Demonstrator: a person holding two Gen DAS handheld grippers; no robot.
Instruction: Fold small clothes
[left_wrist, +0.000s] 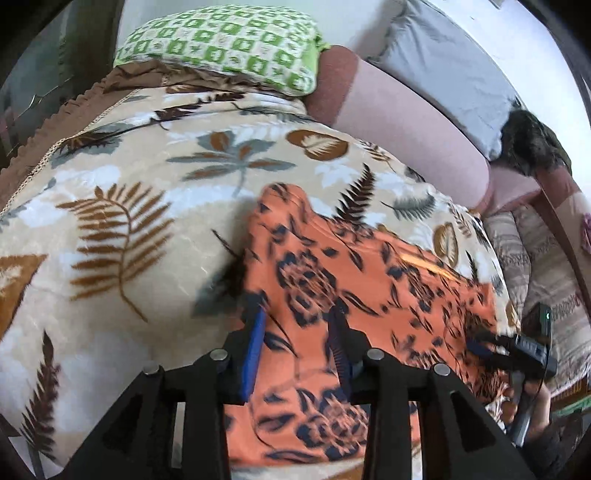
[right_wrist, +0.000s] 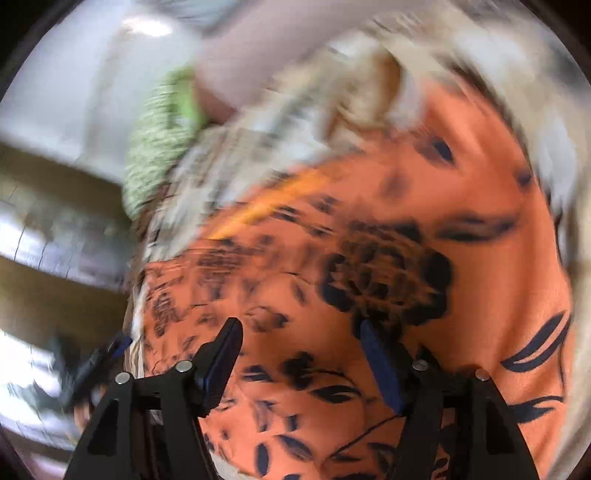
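An orange garment (left_wrist: 369, 266) with a dark flower and leaf print lies spread on a cream leaf-patterned blanket (left_wrist: 110, 166). My left gripper (left_wrist: 299, 328) hovers over the garment's near left part. Its blue pads stand apart, and the cloth lies flat below them, not pinched. The right gripper (left_wrist: 480, 343) shows at the garment's right edge in the left wrist view. The right wrist view is blurred. There the right gripper (right_wrist: 299, 343) stands wide open just above the orange garment (right_wrist: 369, 240), with nothing gripped.
A green and white patterned pillow (left_wrist: 221, 40) lies at the blanket's far end. A pink bolster (left_wrist: 406, 122), a grey pillow (left_wrist: 443, 74) and a dark furry thing (left_wrist: 532, 144) lie behind. Striped bedding (left_wrist: 535, 266) lies to the right. A hand (left_wrist: 532, 402) holds the right gripper.
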